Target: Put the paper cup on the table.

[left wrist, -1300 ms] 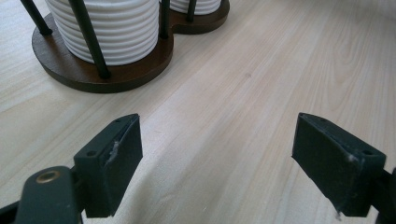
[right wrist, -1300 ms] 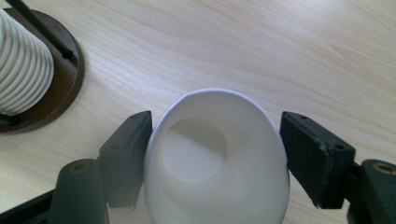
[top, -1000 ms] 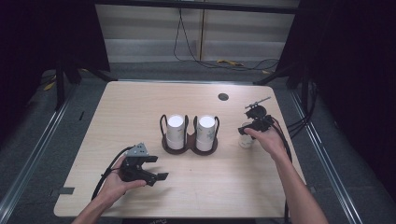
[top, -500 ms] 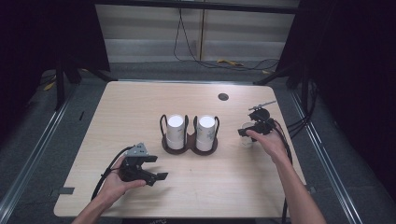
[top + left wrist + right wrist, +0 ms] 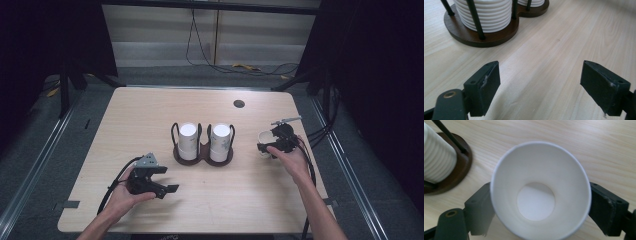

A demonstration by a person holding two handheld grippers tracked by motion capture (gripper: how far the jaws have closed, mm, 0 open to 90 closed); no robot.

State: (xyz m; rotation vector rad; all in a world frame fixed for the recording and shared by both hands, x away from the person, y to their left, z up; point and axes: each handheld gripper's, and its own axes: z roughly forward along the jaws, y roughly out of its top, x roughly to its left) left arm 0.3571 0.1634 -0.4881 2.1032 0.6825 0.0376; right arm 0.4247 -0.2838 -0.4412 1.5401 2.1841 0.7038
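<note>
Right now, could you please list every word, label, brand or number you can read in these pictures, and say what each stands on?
None: no readable text stands on anything.
The white cup between the right gripper's jaws is plain inside.
The ribbed white cup stacks and their dark wooden holder bear no print.
The left gripper and the table carry no markings.

Overhead looks down; gripper cameras skim table [image 5: 150, 115].

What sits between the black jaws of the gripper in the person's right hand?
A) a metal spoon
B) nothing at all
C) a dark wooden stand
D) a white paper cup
D: in the right gripper view a white paper cup, open and empty, sits between the right gripper jaws.
</note>
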